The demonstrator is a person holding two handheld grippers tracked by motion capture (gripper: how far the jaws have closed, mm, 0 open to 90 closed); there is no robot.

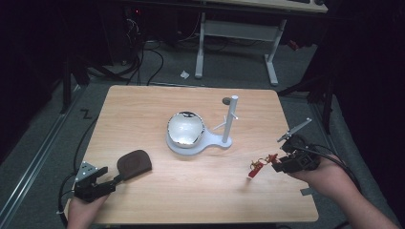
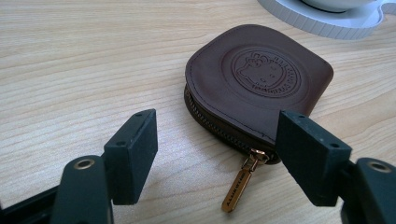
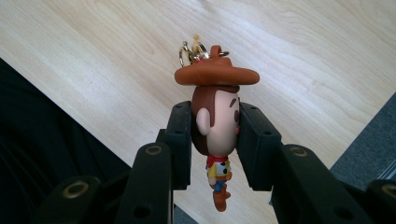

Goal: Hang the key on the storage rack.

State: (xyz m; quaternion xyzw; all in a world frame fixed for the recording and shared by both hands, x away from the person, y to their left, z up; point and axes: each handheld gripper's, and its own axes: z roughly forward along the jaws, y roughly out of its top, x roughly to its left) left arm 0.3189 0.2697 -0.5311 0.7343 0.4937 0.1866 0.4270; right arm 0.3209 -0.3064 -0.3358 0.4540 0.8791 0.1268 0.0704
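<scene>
Right gripper: clamped on cowboy figure keychain, raised above table. Left gripper: jaws spread, brown leather zip pouch just ahead, untouched, lying flat.

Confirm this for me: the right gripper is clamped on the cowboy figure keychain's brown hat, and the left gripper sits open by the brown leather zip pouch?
Not quite. The right gripper is clamped on the head, not the hat, of the cowboy figure keychain; the right gripper view shows it. The left gripper does sit open by the brown leather zip pouch.
</scene>
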